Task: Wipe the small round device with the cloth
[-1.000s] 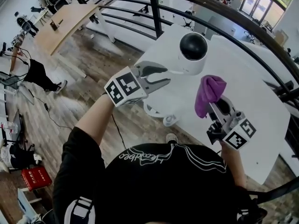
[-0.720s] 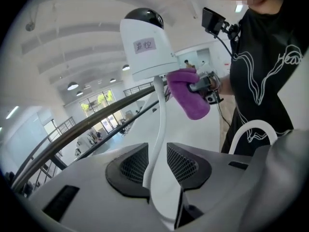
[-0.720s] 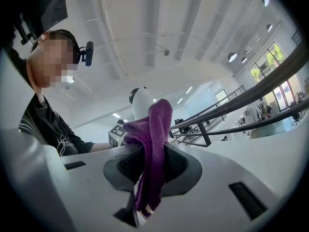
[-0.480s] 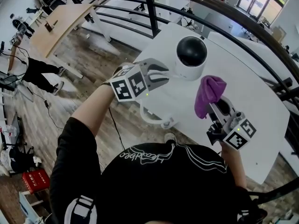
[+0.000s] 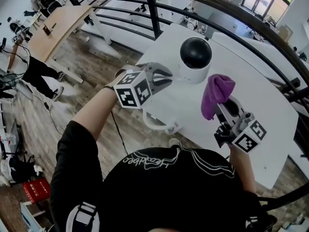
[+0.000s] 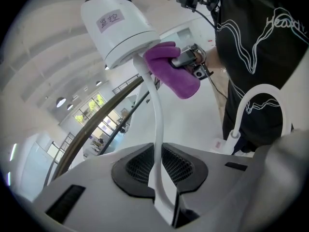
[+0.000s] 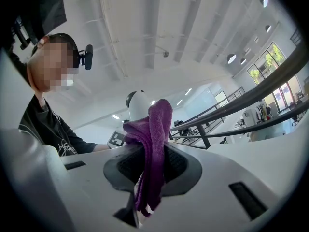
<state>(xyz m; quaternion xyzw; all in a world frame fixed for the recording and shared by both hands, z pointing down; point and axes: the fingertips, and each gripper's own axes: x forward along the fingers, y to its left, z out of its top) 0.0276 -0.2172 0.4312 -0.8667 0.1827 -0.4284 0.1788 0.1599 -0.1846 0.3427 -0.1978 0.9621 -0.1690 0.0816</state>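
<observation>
- Right gripper (image 5: 222, 109): jaws clamp the purple cloth (image 5: 216, 94), held up just beside the device.
- Left gripper (image 5: 166, 76): jaws have just been closing and now pinch the device's white cable (image 6: 157, 124).
- Device (image 5: 195, 58) stands on the white surface (image 5: 263, 100).

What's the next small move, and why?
Probably move the right gripper to press its purple cloth onto the round device: the cloth hangs just beside it, and the left gripper has just closed its jaws on the white cable.
</observation>
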